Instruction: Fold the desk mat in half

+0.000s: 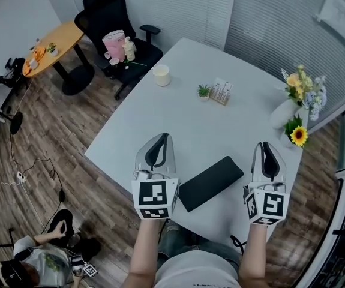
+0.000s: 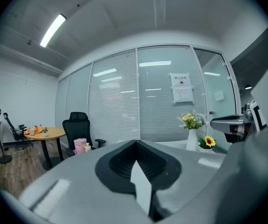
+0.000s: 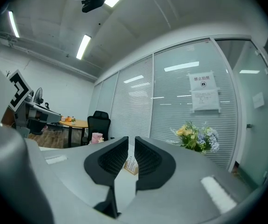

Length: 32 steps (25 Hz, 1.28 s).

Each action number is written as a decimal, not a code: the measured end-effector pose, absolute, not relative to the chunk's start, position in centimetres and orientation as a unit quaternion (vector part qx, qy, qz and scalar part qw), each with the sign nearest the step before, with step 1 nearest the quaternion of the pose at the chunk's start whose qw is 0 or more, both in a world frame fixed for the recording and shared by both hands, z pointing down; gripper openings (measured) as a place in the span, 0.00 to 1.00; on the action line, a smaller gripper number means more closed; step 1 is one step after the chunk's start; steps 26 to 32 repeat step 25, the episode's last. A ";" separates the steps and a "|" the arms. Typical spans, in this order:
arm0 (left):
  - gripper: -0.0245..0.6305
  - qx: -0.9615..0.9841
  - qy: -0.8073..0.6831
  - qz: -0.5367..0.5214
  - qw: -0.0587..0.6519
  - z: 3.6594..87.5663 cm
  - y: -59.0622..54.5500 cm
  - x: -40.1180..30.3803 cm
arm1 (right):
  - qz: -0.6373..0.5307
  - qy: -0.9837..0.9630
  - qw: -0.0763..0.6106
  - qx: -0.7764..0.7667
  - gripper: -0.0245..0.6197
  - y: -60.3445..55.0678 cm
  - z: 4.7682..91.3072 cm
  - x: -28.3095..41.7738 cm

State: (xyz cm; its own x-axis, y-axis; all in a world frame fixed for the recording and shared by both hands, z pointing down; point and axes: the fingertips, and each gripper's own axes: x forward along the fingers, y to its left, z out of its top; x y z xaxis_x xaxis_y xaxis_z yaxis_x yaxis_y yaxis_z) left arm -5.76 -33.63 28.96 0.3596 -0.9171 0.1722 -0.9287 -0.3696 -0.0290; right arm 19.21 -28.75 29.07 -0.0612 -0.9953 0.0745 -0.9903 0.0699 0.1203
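We are holding the left gripper (image 1: 162, 140) with jaws together and the right gripper (image 1: 267, 145) barely apart (both empty), flanking the black desk mat (image 1: 211, 183) on the table (image 1: 184, 95).

Bright ceiling strip lights (image 2: 52, 29); even, sharp; fisheye-bent edges, dark corners.

The desk mat (image 1: 210, 183) is black, the table (image 1: 178, 101) white, the sunflower (image 1: 299, 136) yellow, the floor (image 1: 58, 155) wood-grained brown.
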 end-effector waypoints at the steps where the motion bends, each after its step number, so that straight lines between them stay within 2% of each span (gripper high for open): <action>1: 0.04 0.824 -0.560 0.079 0.037 29.0 -33.6 -5.8 | -0.017 -0.727 0.068 0.683 0.14 -28.7 29.1 19.2; 10: 0.04 0.824 -0.560 0.078 0.038 29.0 -33.2 -5.9 | -0.017 -0.725 0.067 0.686 0.14 -28.2 28.9 19.2; 20: 0.04 0.826 -0.557 0.077 0.038 28.9 -33.2 -5.9 | -0.024 -0.726 0.072 0.684 0.07 -28.3 28.6 19.0; 32: 0.04 0.825 -0.559 0.075 0.039 28.7 -33.1 -5.8 | -0.022 -0.727 0.072 0.682 0.07 -28.2 28.5 18.9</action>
